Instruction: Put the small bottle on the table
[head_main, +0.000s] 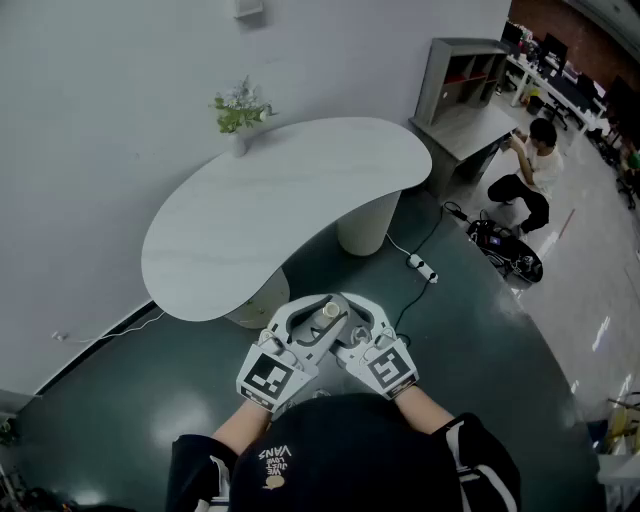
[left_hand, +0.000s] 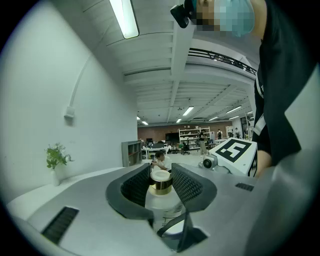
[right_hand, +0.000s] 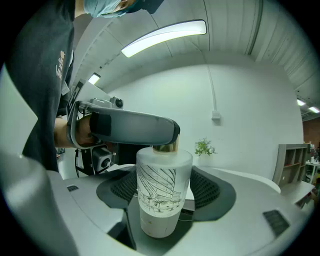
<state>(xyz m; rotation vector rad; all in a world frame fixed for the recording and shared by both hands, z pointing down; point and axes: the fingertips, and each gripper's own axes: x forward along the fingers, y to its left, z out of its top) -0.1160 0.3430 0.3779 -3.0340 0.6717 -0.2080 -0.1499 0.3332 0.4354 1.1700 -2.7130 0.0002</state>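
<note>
The small frosted bottle (right_hand: 164, 195), with a line drawing and a gold-banded cap (left_hand: 161, 181), is held up in front of my chest, short of the near edge of the white table (head_main: 290, 190). In the head view only its cap (head_main: 330, 311) shows between the two grippers. My left gripper (left_hand: 161, 182) is shut on the cap from the top, its pads (left_hand: 186, 184) against the gold band. My right gripper (right_hand: 164, 192) has its pads (right_hand: 202, 189) against the bottle's wide body. The two grippers meet at the bottle (head_main: 322, 312) (head_main: 346, 322).
A curved white table on two round legs stands ahead, with a small potted plant (head_main: 240, 108) at its far left edge. A power strip and cable (head_main: 420, 265) lie on the dark floor to the right. A person (head_main: 530, 170) crouches by grey shelving (head_main: 465, 75).
</note>
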